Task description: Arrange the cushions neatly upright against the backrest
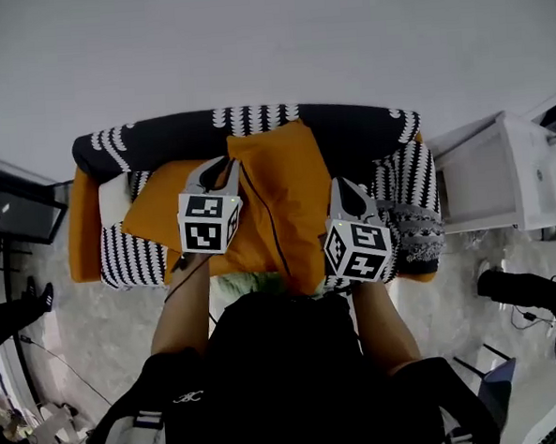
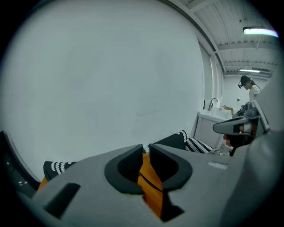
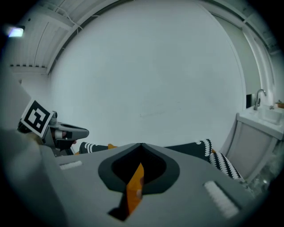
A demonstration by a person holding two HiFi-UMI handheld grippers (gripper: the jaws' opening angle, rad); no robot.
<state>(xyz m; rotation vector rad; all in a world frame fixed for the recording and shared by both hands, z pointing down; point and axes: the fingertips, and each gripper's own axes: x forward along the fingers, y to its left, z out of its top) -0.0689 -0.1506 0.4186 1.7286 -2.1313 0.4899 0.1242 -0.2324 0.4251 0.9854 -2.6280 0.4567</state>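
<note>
Holds the one orange cushion (image 1: 276, 184) in both grippers: right gripper (image 1: 343, 186) clamped shut on its fabric, left gripper (image 1: 224, 163) barely parted, fabric pinched between. Spreads ahead of and below both tips, long axis seemingly across from one to the other. Backrest (image 1: 160, 139) just beyond; neither hand nearer. Two striped cushions (image 1: 130, 258) (image 1: 405, 176) outside the grippers.

The orange cushion (image 1: 277, 198) is matt, smooth cloth; the striped fabric (image 1: 130, 258) looks knitted, perhaps; jaws matt plastic.
</note>
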